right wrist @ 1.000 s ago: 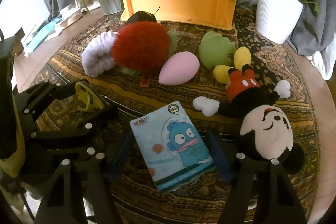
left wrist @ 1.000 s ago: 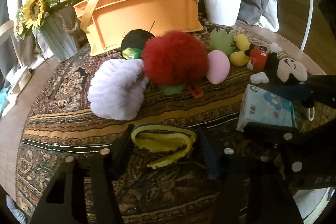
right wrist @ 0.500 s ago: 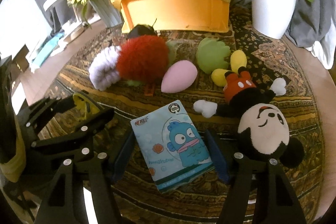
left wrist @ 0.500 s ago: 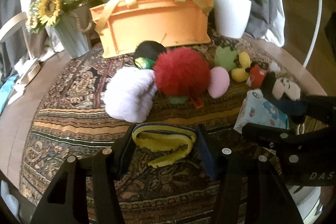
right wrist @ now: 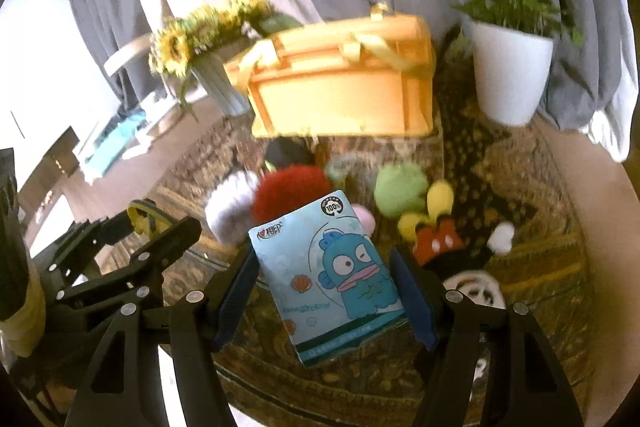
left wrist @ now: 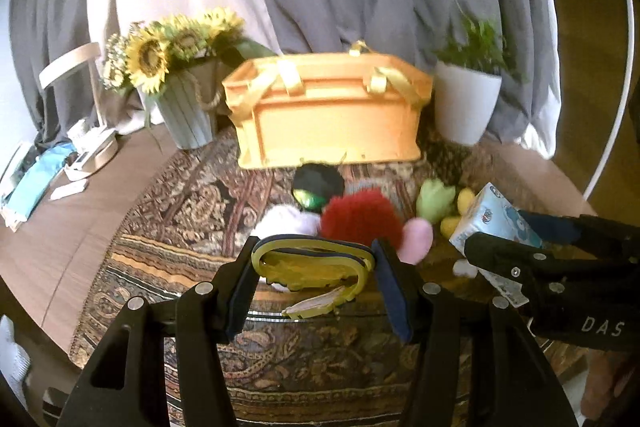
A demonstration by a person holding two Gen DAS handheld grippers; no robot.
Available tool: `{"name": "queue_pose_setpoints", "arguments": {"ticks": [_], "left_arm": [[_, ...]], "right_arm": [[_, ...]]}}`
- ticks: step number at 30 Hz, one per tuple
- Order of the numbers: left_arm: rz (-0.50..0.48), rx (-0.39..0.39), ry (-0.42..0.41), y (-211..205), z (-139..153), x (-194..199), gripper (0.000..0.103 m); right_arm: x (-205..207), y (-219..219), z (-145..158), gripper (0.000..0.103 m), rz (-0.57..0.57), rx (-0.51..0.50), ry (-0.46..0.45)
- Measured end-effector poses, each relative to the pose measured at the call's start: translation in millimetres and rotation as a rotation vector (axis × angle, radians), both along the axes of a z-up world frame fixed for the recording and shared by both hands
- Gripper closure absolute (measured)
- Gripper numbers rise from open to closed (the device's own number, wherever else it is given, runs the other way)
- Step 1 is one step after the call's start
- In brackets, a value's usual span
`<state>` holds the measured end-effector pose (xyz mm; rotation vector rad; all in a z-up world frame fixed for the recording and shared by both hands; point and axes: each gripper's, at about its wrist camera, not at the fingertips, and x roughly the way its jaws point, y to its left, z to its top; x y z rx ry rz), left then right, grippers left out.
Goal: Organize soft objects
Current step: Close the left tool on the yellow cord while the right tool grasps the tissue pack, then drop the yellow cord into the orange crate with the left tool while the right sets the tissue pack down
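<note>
My left gripper is shut on a flat yellow soft item with a dark rim and holds it above the patterned cloth. My right gripper is shut on a light blue tissue pack with a blue cartoon fish, also lifted; the pack shows in the left wrist view. Behind lie a red pompom, a white fluffy item, a pink egg-shaped sponge, a green plush, a yellow plush and a Mickey doll. The orange basket stands at the back.
A sunflower pot stands back left and a white plant pot back right. A black and green plush lies before the basket. Grey curtains hang behind. The round table's edge runs at left.
Both grippers have risen off the cloth with their loads: the yellow item and the tissue pack now hang lifted, and both views tilt up toward the basket and curtains.
</note>
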<state>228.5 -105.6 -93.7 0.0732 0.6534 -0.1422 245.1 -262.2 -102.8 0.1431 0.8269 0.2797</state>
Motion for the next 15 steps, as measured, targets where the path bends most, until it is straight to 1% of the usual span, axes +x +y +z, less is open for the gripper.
{"name": "queue_pose_setpoints", "arguments": {"ticks": [4,8,15], "left_arm": [[0.03,-0.03,-0.033,0.2,18.2,2.4,0.047],[0.051,-0.033,-0.08,3.2,35.4,6.7,0.047],[0.038,-0.04,-0.173,14.8,65.7,21.9,0.047]], "right_arm": [[3.5,-3.4,18.2,0.034,0.018,0.013,-0.049],[10.6,-4.7,38.3,0.034,0.017,0.029,-0.098],[24.1,-1.0,66.4,0.034,-0.022,0.04,-0.166]]}}
